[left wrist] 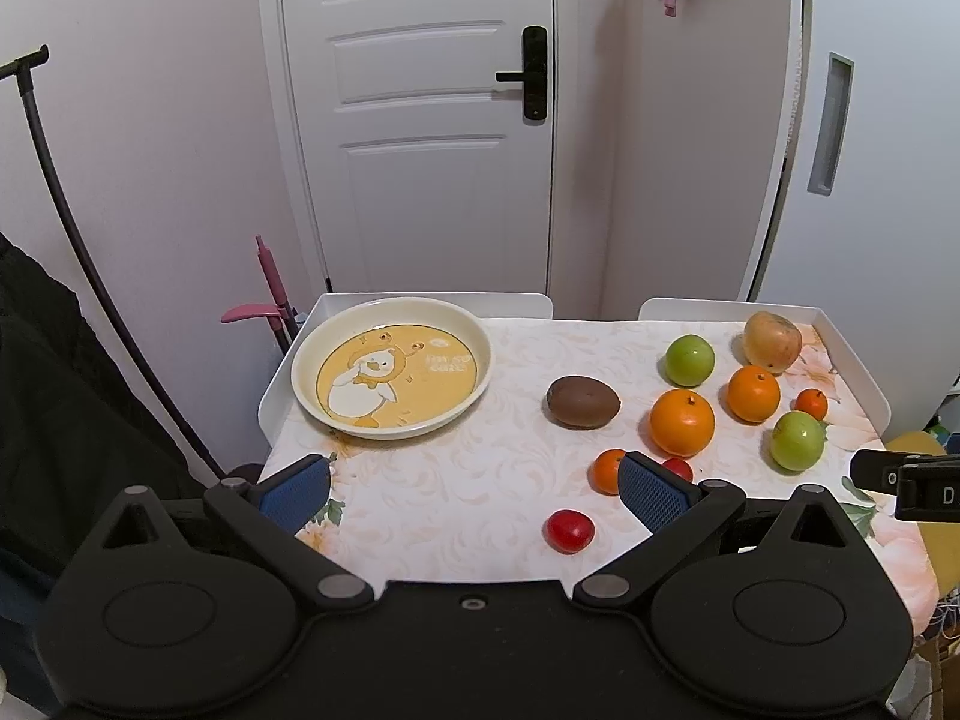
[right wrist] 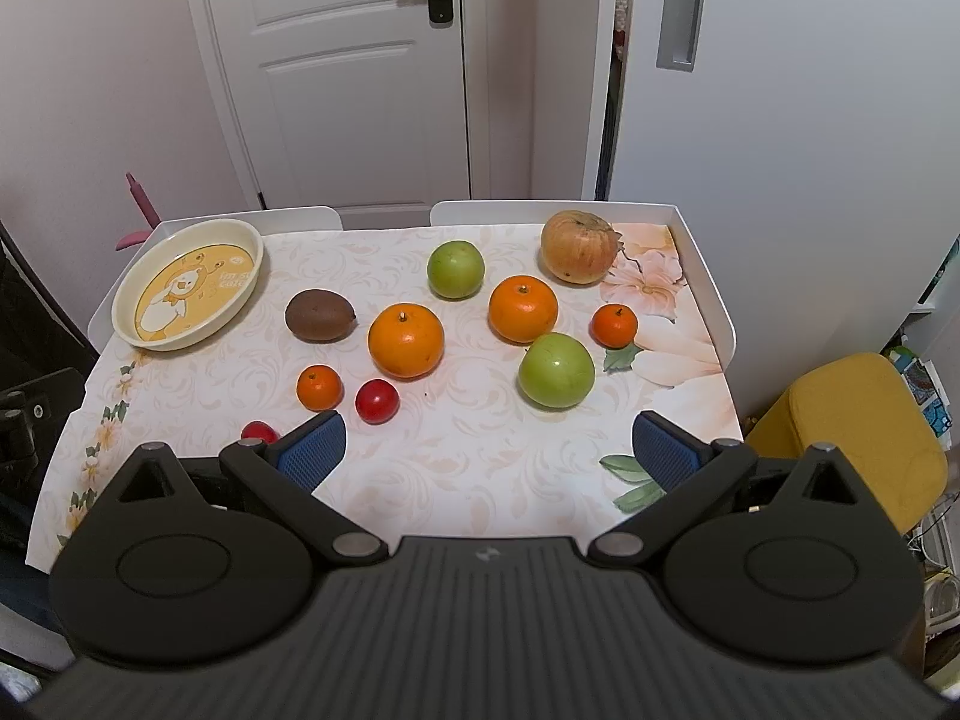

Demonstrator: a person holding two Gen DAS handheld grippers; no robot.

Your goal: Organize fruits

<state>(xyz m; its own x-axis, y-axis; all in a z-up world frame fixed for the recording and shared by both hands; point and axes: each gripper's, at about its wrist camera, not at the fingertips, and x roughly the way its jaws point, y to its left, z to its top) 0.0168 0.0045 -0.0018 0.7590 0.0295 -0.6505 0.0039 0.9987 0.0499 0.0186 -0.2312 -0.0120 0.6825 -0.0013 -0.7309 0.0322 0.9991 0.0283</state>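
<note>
A cream plate with a yellow duck picture sits empty at the table's far left. Loose fruit lies to its right: a brown kiwi, two large oranges, two green apples, a reddish-yellow apple, two small tangerines and two red cherry tomatoes. My left gripper is open and empty above the near table edge. My right gripper is open and empty, just short of the fruit.
The table has a floral cloth and raised white rims at its back and sides. A white door and a white cabinet stand behind it. A yellow stool is to the right. The right gripper's body shows in the left wrist view.
</note>
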